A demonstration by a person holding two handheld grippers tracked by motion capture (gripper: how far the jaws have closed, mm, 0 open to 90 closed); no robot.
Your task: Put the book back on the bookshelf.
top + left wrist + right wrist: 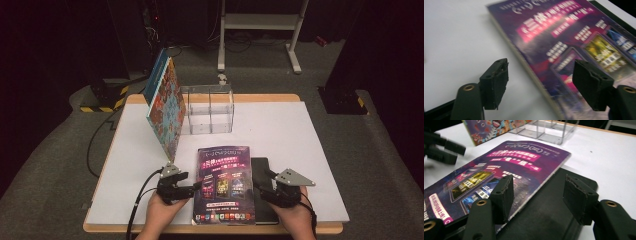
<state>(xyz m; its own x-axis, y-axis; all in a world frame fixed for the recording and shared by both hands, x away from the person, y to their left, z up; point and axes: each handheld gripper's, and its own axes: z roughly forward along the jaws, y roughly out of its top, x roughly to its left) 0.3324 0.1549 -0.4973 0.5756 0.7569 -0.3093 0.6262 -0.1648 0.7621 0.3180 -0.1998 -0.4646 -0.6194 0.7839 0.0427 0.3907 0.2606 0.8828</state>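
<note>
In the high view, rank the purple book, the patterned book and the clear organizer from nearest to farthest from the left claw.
1. Purple book, flat, just right of the left claw.
2. Patterned book, standing behind the claw.
3. Clear organizer, farther back, right of the patterned book.

- We see pink and white Chinese headline characters on the glossy purple book lying at the white table's front edge, too blurred in every view for us to read reliably.
- We find small white print above that headline, also unreadable.
- We make out bright patterns but no legible words on the colourful upright book near the table's left edge.
</note>
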